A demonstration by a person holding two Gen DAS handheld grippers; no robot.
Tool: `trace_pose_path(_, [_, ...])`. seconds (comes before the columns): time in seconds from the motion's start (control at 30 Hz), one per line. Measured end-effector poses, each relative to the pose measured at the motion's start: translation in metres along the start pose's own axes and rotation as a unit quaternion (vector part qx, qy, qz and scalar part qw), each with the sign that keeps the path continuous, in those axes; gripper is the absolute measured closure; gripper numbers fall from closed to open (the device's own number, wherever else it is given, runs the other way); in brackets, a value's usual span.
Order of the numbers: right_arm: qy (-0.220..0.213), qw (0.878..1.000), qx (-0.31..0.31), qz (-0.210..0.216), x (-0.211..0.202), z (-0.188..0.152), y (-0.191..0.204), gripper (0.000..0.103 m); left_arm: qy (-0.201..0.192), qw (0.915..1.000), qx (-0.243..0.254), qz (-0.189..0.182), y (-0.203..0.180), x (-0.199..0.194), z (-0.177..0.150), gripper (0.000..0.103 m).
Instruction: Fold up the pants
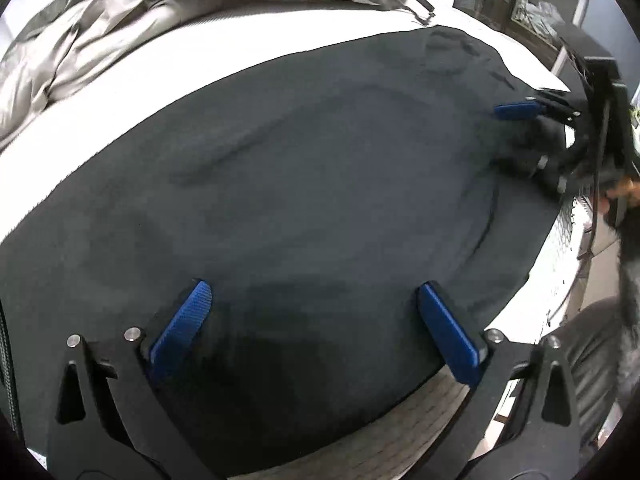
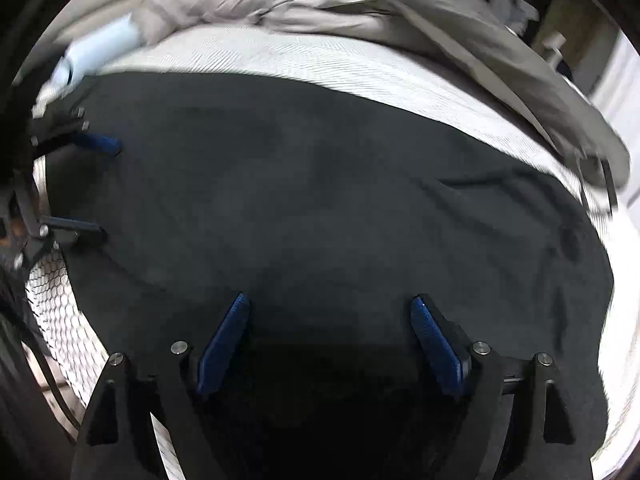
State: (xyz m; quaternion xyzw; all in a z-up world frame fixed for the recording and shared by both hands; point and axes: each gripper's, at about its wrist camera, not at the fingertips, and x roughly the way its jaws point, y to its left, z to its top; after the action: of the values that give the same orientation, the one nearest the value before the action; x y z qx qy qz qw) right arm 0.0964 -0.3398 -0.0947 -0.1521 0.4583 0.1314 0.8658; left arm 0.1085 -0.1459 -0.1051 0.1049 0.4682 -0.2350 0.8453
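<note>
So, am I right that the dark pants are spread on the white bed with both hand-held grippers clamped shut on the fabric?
Not quite: both are open. The left wrist view shows the left hand-held gripper with its jaws apart above the pants on the bed; the right wrist view shows the right hand-held gripper likewise.

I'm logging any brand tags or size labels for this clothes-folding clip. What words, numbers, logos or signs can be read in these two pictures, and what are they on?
None can be read.
Dark pants: no tag, label or print shows.
White bed sheet and grey blanket: plain, no writing.
Left gripper and right gripper: blue pads, no markings.
Shelves at the far corner: items too small and blurred to read.
</note>
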Motion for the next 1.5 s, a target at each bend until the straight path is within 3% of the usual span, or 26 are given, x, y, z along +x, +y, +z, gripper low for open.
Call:
trace_pose_path(0.07, [0.002,0.999,0.031,-0.043,-0.009,-0.012,-0.022,0.018,0.003,0.9999,-0.01,0.006,0.016,-0.008,-0.01,0.0])
trace_pose_path(0.13, [-0.002,0.996,0.071,-0.045,-0.017,-0.017,-0.037,0.018,0.002,0.9996,-0.026,0.009,0.024,-0.016,-0.014,0.001])
trace_pose_path(0.23, [-0.014,0.992,0.112,-0.05,-0.024,0.005,-0.028,0.018,-0.021,0.9992,-0.033,0.003,0.03,-0.027,-0.003,0.001])
trace_pose_path(0.4, [-0.003,0.998,0.065,0.0,0.003,0.057,0.034,0.018,-0.047,0.9973,-0.055,0.012,0.034,-0.009,0.035,0.001])
trace_pose_path(0.53, [0.018,1.0,0.016,-0.016,0.028,0.07,0.05,0.018,0.018,0.9975,-0.053,0.042,0.034,0.031,0.041,0.002])
trace_pose_path(0.57, [0.017,0.999,0.025,-0.021,0.027,0.07,0.042,0.018,0.012,0.9976,-0.055,0.04,0.036,0.031,0.038,0.001])
trace_pose_path(0.63, [0.008,0.996,0.042,-0.077,0.015,0.056,0.018,0.017,0.014,0.9966,-0.057,0.059,0.045,0.027,0.031,0.0])
trace_pose_path(0.7, [0.003,0.986,0.047,-0.159,0.014,0.041,-0.009,0.017,0.011,0.9952,-0.069,0.068,0.057,0.023,0.024,0.0])
trace_pose_path(0.73, [0.01,0.982,0.062,-0.176,0.014,0.034,-0.024,0.019,0.01,0.9939,-0.083,0.072,0.066,0.02,0.02,0.0])
trace_pose_path(0.83, [-0.014,0.978,0.14,-0.151,-0.005,0.019,-0.055,0.019,0.007,0.9914,-0.105,0.078,0.079,0.011,0.013,0.001])
trace_pose_path(0.9, [-0.046,0.978,0.156,-0.128,-0.028,0.017,-0.057,0.02,0.004,0.9906,-0.109,0.083,0.087,0.005,0.014,0.001])
trace_pose_path(0.97, [-0.065,0.974,0.169,-0.133,-0.043,0.016,-0.056,0.023,-0.014,0.9901,-0.121,0.07,0.09,-0.004,0.016,0.001])
trace_pose_path(1.1, [-0.022,0.968,0.215,-0.129,-0.018,0.006,-0.072,0.055,0.004,0.9895,-0.124,0.075,0.091,0.007,0.015,0.001])
trace_pose_path(1.2, [-0.032,0.97,0.217,-0.107,-0.01,0.004,-0.085,0.055,0.006,0.9903,-0.111,0.083,0.091,0.015,0.011,0.001])
trace_pose_path(1.3, [-0.037,0.966,0.232,-0.107,-0.026,0.002,-0.095,0.055,0.004,0.9903,-0.11,0.085,0.087,0.012,0.011,0.001])
trace_pose_path(1.4, [-0.08,0.96,0.25,-0.094,-0.044,0.011,-0.092,0.055,-0.003,0.9911,-0.116,0.065,0.085,0.007,0.011,0.001])
trace_pose_path(1.5, [-0.087,0.96,0.246,-0.101,-0.041,0.028,-0.094,0.055,-0.002,0.9924,-0.105,0.065,0.076,0.008,0.011,0.001])
